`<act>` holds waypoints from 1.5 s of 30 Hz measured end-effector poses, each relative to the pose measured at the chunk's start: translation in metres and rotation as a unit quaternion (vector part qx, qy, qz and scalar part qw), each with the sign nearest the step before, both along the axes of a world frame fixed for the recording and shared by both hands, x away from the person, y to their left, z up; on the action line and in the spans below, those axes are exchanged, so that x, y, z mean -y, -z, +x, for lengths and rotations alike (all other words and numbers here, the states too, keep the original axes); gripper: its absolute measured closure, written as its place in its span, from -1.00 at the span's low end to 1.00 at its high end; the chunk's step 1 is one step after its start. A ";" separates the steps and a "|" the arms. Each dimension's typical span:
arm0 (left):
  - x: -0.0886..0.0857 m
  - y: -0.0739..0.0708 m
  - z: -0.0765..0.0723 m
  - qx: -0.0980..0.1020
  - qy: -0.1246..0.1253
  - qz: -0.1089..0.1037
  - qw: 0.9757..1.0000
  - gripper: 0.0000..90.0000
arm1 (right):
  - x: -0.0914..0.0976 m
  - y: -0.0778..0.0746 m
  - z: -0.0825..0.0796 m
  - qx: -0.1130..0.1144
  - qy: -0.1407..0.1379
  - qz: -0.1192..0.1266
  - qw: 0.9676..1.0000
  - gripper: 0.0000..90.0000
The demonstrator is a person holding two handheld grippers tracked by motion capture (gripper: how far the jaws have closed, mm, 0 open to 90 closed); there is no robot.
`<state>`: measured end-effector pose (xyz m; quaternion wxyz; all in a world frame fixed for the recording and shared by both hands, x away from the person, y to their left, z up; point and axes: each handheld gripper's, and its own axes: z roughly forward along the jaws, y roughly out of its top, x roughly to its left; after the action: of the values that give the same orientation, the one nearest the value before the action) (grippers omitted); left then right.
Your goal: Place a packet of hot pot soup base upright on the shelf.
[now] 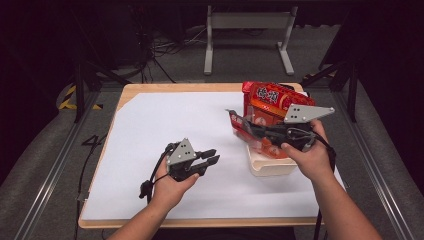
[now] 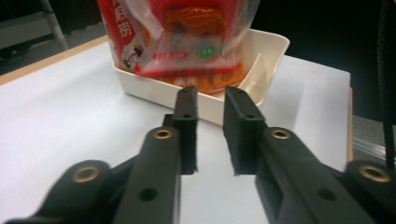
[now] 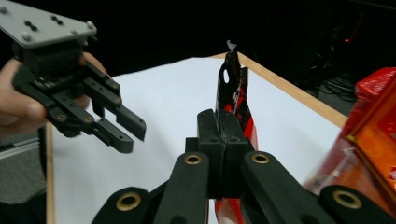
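Landmark: cream tray (image 1: pixel 270 167), on the white sheet (image 1: pixel 165 130) covering the table (image 1: pixel 130 92), far-right part as you look from the high view.

Bag: red snack bag (image 1: pixel 270 107) stands in the tray, tilted, body rising above the rim. In the left gripper view its clear lower part shows orange packets inside and it sits against the tray's near wall (image 2: pixel 154 91).

Bag flap: a narrow red strip of the bag (image 3: pixel 232 91) sticks out from the bag toward the tray's left, off the table. It has a hang hole near its tip.

Right gripper: your right gripper (image 1: pixel 248 129) is above the tray's left edge, pointing left. Jaws are closed flat on that strip; in the right gripper view the strip rises from between the pads (image 3: pixel 219 130). Grip is on the strip, not on the bag's body.

Left gripper: your left gripper (image 1: pixel 212 156) is left of the tray, well apart from it, low over the sheet, aimed at the tray. Jaws stand slightly parted, a narrow gap, nothing between them. Pads (image 2: pixel 187 123) touch neither bag nor tray.

Hands: your left hand (image 1: pixel 167 187) is near the table's front edge, your right hand (image 1: pixel 307 157) just right of the tray's near corner.

Cable: trails from the left gripper down toward the front edge.
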<state>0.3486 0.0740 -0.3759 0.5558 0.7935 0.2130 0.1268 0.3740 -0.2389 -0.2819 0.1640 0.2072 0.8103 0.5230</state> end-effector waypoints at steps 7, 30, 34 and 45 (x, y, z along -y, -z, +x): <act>0.003 0.001 0.006 -0.008 -0.016 -0.020 1.000 0.06 | 0.014 -0.006 0.003 0.005 -0.014 0.004 1.000 1.00; 0.041 -0.049 0.044 0.046 -0.012 -0.066 0.997 -0.13 | 0.025 -0.011 -0.007 0.029 -0.072 -0.030 0.997 1.00; 0.043 -0.050 0.048 0.048 -0.002 -0.072 0.996 0.07 | 0.027 -0.011 -0.007 0.029 -0.075 -0.031 0.996 1.00; 0.047 -0.056 0.039 0.050 0.018 -0.055 0.997 0.89 | 0.027 -0.008 -0.005 0.044 -0.049 -0.050 0.997 0.99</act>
<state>0.3878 0.0266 -0.3203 0.6107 0.7580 0.1777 0.1443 0.3690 -0.2661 -0.2736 0.1837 0.1351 0.8369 0.4977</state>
